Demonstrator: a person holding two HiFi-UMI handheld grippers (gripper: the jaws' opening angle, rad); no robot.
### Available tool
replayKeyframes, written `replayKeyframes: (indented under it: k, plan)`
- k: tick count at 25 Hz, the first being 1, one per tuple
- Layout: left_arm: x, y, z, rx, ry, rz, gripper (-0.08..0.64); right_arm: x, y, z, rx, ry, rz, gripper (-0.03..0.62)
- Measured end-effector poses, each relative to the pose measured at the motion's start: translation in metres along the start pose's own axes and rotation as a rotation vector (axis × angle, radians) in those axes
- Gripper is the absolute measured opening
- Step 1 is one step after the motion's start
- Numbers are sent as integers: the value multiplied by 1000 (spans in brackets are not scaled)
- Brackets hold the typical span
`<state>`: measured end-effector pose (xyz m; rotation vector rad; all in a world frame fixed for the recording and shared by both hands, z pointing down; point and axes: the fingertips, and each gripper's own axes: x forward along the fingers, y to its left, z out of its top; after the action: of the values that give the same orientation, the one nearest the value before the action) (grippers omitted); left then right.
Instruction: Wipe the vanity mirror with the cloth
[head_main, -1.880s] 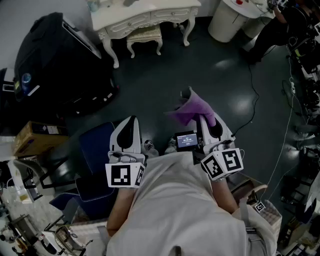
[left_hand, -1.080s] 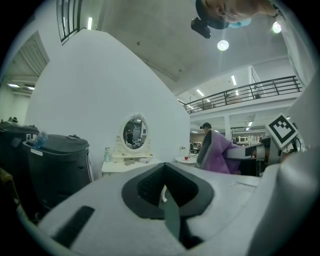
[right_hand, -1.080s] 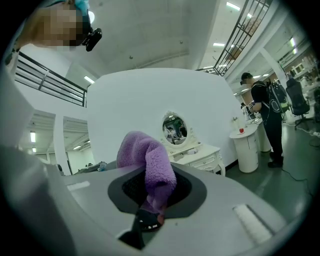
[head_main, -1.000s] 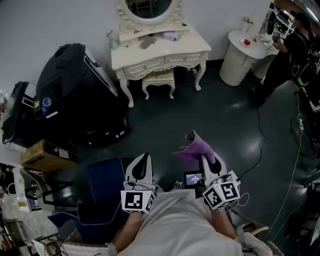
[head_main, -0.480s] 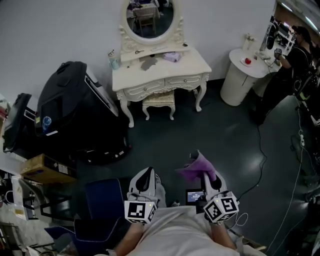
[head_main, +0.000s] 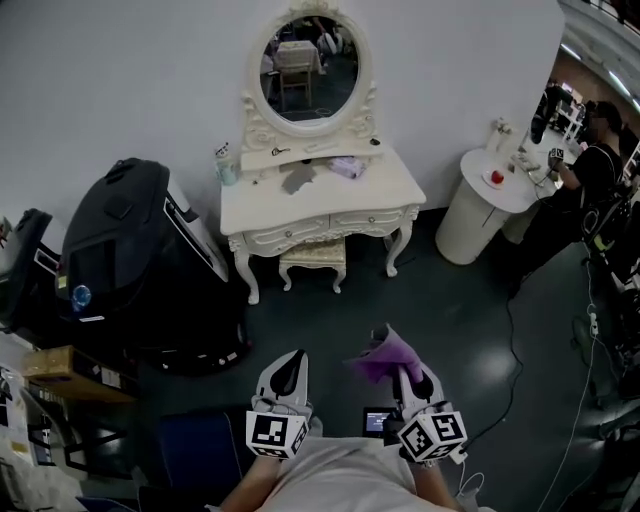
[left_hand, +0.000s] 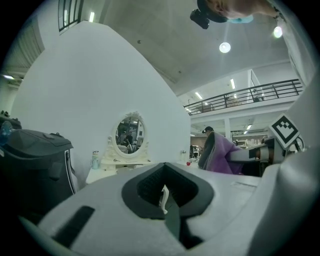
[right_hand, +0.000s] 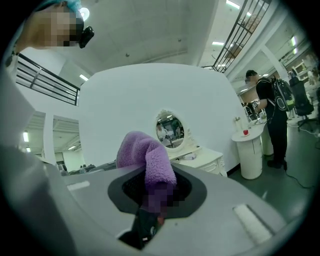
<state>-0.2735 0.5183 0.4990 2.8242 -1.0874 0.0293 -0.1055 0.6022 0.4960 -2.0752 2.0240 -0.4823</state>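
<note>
Since 1.9 s ago the whole vanity mirror (head_main: 308, 68) has come into view – it was out of frame before. Nearest: left gripper (head_main: 293, 362), fingers closed on nothing; beside it the right gripper (head_main: 402, 375), fingers pinching the purple cloth (head_main: 384, 356), which stands up above them. Farther, across the dark floor (head_main: 440, 300), the white tabletop (head_main: 300, 208) w/ small items – the mirror behind it, against the wall (head_main: 130, 80).

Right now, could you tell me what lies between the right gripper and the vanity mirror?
Head view: bare dark floor, then the stool and white dressing table below the mirror.
</note>
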Motion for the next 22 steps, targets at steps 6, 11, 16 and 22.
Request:
replayKeyframes:
  k: [6,11,16,22]
  plan:
    - [68,50,18,9,-9,-58,3,80,-10,19,21,-35,-56,58]
    - [108,95,24,7,-11,-63,3,137,-11,18,35,-42,-80,58]
    - [137,126,22,-11,1,-52,3,174,-19,14,44,-22,-106,58]
    - [176,146,11,-28,27,-20,3,215,-42,13,49,13,-105,60]
